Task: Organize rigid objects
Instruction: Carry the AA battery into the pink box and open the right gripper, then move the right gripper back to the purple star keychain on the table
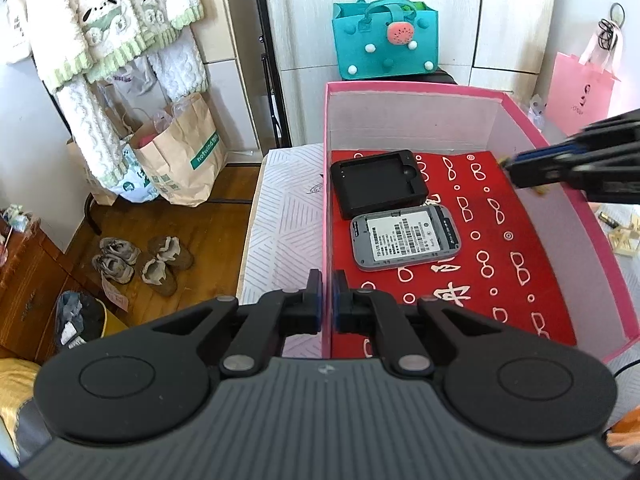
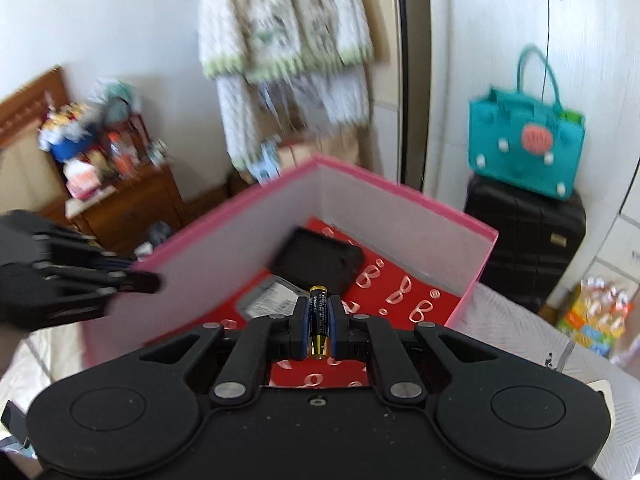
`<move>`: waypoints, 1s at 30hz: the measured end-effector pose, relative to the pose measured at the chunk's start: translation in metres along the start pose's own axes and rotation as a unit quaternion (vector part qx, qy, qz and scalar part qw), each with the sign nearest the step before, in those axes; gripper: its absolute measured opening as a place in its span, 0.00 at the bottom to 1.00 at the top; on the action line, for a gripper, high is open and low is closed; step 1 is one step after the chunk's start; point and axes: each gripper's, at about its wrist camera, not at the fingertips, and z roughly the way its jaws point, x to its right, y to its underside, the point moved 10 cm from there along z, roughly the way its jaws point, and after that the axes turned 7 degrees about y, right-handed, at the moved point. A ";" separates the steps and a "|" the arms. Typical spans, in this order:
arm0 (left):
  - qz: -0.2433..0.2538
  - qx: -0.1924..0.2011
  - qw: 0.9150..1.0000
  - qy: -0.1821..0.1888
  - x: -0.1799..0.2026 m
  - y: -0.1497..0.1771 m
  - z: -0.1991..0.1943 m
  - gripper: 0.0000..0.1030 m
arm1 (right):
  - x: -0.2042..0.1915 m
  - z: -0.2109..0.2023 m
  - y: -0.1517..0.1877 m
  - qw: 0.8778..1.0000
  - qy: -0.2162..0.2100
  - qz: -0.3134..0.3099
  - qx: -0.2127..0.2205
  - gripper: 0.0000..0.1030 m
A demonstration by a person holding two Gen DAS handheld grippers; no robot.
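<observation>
My right claw (image 2: 319, 330) clamps a small black-and-gold cylindrical battery (image 2: 318, 320) over the pink cardboard box (image 2: 400, 196); left claw (image 1: 327, 304) pinches its wall; early release risks bouncing out.

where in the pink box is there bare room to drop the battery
The red lining is bare between the grey device and the box's wall on the right gripper's side, and toward the left gripper. It is crowded where the black tray touches the grey device.

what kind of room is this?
Likely a home bedroom or entryway corner: clothes hanging on the wall, shoes on a wood floor, a teal handbag on a suitcase.
</observation>
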 end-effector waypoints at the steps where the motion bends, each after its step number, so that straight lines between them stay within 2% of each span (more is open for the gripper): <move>1: -0.001 0.003 1.000 0.001 0.001 -0.001 -0.001 0.05 | 0.004 0.008 -0.002 1.000 0.001 0.003 -0.010 0.12; 5: -0.005 0.008 1.000 0.006 0.001 -0.002 -0.003 0.05 | 0.016 0.041 -0.011 0.998 -0.010 0.034 -0.048 0.12; 7: -0.010 0.005 1.000 0.009 0.000 -0.001 -0.002 0.05 | 0.022 0.052 -0.013 0.997 -0.002 0.051 -0.059 0.13; 8: -0.011 0.005 1.000 0.011 -0.001 -0.001 -0.002 0.05 | 0.025 0.058 -0.014 0.996 0.003 0.065 -0.061 0.17; 11: -0.011 0.005 1.000 0.013 -0.001 -0.001 -0.003 0.05 | 0.033 0.056 -0.017 0.994 -0.011 0.101 -0.050 0.17; 19: -0.013 0.006 1.000 0.011 0.001 -0.004 0.000 0.05 | 0.052 -0.002 -0.019 0.992 -0.025 0.127 0.009 0.20; 22: -0.014 0.007 1.000 0.010 0.001 -0.004 0.000 0.05 | 0.059 -0.028 -0.019 0.992 -0.016 0.123 0.030 0.20; 30: -0.015 0.010 1.000 0.007 0.001 -0.005 -0.001 0.05 | 0.080 -0.075 0.021 0.992 0.021 0.117 0.041 0.25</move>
